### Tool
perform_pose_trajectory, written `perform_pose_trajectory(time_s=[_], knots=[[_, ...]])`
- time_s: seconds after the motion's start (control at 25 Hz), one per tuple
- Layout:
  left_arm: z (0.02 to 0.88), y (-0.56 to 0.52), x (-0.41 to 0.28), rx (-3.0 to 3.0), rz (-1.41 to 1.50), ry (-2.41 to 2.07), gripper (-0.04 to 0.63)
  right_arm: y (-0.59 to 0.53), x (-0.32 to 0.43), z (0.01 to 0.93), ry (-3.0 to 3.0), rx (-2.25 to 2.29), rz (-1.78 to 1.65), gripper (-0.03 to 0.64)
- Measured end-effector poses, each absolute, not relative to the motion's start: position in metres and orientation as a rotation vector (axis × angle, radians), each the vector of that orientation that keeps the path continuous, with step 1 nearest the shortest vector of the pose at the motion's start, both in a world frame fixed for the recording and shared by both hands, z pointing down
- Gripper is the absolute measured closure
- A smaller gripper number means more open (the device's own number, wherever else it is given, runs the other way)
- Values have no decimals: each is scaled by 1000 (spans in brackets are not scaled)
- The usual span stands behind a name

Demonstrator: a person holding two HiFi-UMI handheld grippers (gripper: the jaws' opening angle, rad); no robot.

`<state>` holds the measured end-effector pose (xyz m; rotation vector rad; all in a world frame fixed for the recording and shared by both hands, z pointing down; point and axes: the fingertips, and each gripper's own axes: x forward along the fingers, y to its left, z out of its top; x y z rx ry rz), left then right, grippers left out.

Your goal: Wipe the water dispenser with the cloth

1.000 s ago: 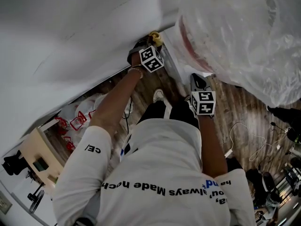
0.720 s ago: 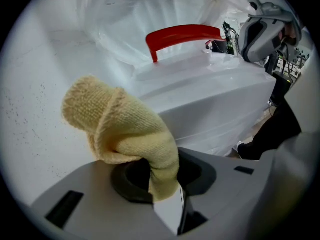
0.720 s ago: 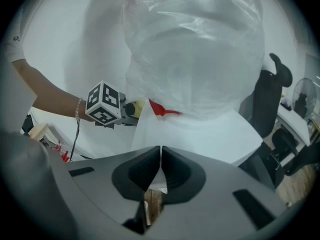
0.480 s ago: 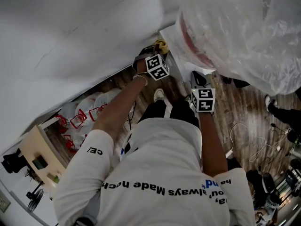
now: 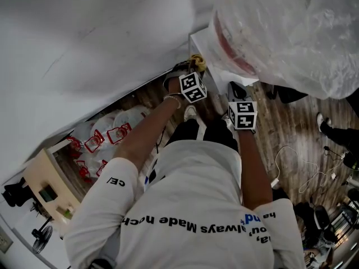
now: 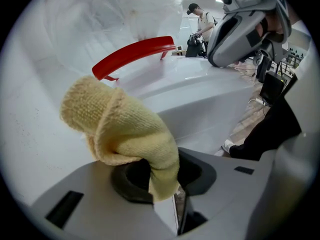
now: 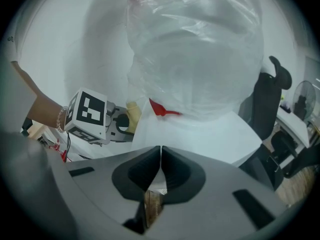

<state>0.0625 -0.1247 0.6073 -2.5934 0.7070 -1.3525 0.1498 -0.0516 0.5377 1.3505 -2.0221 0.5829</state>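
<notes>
Left claw (image 6: 161, 180) pinching yellow cloth (image 6: 120, 129), just beside white dispenser (image 6: 200, 99), right claw (image 7: 160, 171) pressed together, empty, plastic-wrapped bottle (image 7: 195, 59) atop dispenser.

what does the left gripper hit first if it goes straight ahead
Probably the white water dispenser, and the cloth clamped in the left gripper would touch first; depth is unclear.
</notes>
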Motion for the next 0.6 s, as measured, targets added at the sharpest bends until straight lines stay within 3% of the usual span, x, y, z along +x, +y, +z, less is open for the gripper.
perform_pose_trajectory(time_s=[0.6], knots=[[615,-81,83,-2600,-1346,597,472,-52,151,538,-2023,1382,599,601]])
